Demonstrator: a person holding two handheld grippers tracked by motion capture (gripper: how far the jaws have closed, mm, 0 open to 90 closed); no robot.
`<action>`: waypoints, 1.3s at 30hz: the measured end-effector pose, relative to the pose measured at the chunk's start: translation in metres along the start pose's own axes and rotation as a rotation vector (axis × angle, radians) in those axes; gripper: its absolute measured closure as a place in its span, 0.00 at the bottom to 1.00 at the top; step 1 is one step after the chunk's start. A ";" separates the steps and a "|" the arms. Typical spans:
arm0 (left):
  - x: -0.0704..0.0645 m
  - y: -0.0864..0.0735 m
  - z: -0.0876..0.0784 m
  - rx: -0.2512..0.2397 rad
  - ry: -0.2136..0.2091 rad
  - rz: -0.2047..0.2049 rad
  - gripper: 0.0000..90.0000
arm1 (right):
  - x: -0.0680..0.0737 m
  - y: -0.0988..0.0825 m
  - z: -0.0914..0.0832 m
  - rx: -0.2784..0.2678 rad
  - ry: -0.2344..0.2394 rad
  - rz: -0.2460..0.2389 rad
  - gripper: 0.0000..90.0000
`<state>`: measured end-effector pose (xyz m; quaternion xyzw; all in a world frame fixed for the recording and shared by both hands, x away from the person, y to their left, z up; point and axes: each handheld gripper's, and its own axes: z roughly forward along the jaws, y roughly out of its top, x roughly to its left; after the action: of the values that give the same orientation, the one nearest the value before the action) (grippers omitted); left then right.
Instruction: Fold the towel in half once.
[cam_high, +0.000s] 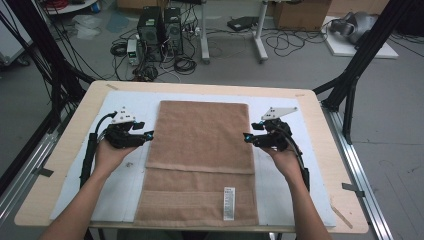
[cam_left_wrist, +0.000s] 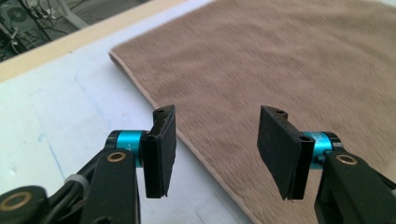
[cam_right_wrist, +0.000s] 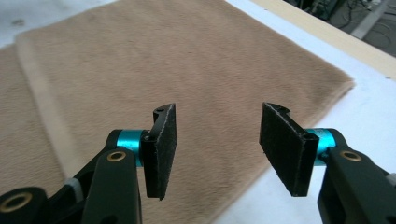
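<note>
On the white mat (cam_high: 125, 185) that covers the wooden table (cam_high: 60, 165), a brown towel (cam_high: 202, 135) lies flat with its long axis running away from the person, its far part folded back over itself so that the fold's edge crosses the cloth and a white label (cam_high: 229, 203) shows near the front hem. Flanking the doubled part, the left gripper (cam_high: 148, 135) sits just beside the towel's left edge and the right gripper (cam_high: 247, 136) just beside its right edge, each pointing inward at the cloth, so each hand is nearest its own side. Both pairs of jaws stand partly open and hold nothing. From the left gripper view, the left gripper (cam_left_wrist: 217, 151) straddles the towel's edge, one jaw over mat and one over cloth; the right gripper view shows the right gripper (cam_right_wrist: 217, 151) above the cloth near its edge, with the fold's edge off to the left.
</note>
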<state>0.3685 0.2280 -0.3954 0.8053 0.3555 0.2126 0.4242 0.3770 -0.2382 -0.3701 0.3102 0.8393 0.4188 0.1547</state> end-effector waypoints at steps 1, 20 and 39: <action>-0.002 -0.003 -0.001 -0.003 -0.004 -0.001 0.51 | 0.003 -0.002 0.000 -0.001 0.008 0.005 0.49; -0.034 -0.039 -0.002 0.037 -0.098 0.051 0.55 | 0.028 -0.049 0.011 0.067 0.053 0.022 0.50; -0.041 -0.043 0.013 0.129 -0.125 0.111 0.87 | 0.030 -0.062 0.030 0.159 0.078 -0.003 0.87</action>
<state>0.3332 0.2065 -0.4403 0.8610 0.2963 0.1618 0.3804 0.3456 -0.2285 -0.4373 0.3039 0.8757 0.3624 0.0975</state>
